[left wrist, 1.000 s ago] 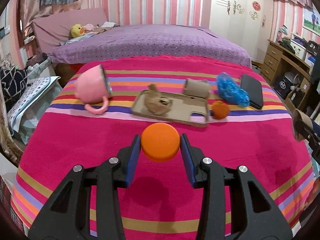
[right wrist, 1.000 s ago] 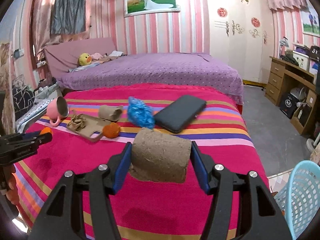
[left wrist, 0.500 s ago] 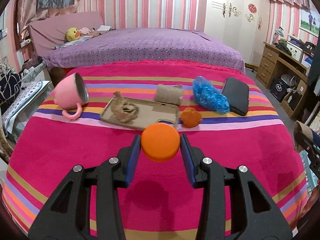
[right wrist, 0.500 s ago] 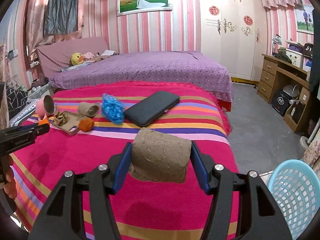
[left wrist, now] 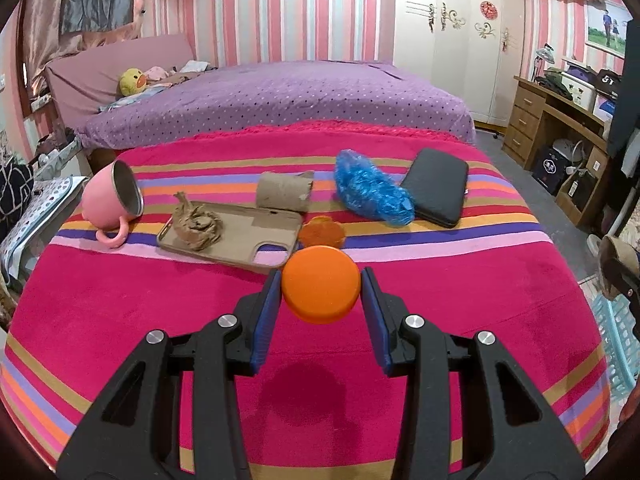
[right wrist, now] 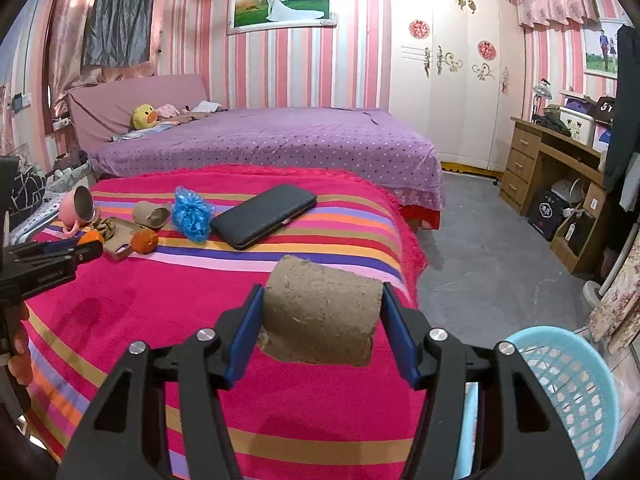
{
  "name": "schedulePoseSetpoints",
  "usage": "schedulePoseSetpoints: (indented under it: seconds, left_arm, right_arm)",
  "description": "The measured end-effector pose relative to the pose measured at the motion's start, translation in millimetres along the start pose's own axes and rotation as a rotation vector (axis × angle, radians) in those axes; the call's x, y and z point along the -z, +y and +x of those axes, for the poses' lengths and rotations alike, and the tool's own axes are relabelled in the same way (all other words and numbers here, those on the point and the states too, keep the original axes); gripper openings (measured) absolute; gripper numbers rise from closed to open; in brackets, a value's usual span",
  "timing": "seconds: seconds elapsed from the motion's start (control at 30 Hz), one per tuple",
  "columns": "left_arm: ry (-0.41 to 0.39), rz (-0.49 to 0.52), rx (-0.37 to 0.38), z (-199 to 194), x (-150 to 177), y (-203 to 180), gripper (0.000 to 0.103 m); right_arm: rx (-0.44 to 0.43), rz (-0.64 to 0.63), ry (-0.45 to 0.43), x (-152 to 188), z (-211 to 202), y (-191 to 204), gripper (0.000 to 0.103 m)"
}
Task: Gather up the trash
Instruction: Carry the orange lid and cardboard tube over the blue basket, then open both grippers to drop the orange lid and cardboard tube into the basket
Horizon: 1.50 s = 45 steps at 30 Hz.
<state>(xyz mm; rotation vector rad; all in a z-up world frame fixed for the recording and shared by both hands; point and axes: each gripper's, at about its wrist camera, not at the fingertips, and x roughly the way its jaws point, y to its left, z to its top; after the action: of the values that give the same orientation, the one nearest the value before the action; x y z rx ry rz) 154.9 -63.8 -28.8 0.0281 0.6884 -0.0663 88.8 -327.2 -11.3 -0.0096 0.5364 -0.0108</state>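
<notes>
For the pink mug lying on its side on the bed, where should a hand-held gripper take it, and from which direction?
Grip the pink mug by its handle. The mug lies on its side with the open rim facing right and the loop sticking out toward the camera, so come from the near side, probably from above, one finger through the loop. The body looks too wide.

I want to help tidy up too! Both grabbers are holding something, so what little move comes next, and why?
Probably carry the right gripper a bit further right, over the blue basket, then let go. Its jaws hold the cardboard tube over the striped blanket, and the basket sits just beside the bed. The left gripper, holding the orange cap, could follow.
</notes>
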Motion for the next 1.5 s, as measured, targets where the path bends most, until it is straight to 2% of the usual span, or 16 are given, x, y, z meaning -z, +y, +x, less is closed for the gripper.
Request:
schedulePoseSetpoints:
  seconds: [0.2, 0.4, 0.57, 0.7, 0.93, 1.13, 1.33, 1.5]
  left_arm:
    - [-0.023, 0.030, 0.006, -9, -6, -30, 0.039]
    - [-0.045, 0.094, 0.038, -22, -8, -83, 0.039]
    - [-0.068, 0.129, 0.105, -33, -10, -138, 0.039]
    - [-0.075, 0.165, 0.154, -41, -4, -183, 0.039]
    - [-0.040, 0.222, 0.237, -43, 24, -261, 0.039]
    - [-0.011, 0.264, 0.285, -40, 47, -311, 0.039]
    - [0.008, 0.296, 0.302, -36, 65, -344, 0.039]
    - [0.035, 0.305, 0.327, -29, 69, -366, 0.039]
  right_arm:
    - [0.027, 0.036, -0.025, 0, -20, -42, 0.057]
    - [0.059, 0.051, -0.024, 8, -35, -85, 0.057]
    - [0.100, 0.050, -0.014, 19, -46, -122, 0.057]
    - [0.135, 0.105, -0.011, 32, -54, -160, 0.057]
    - [0.207, 0.126, 0.027, 55, -63, -208, 0.057]
    - [0.249, 0.150, 0.053, 70, -69, -242, 0.057]
    - [0.265, 0.187, 0.056, 86, -76, -271, 0.057]
    - [0.261, 0.190, 0.055, 92, -75, -275, 0.057]
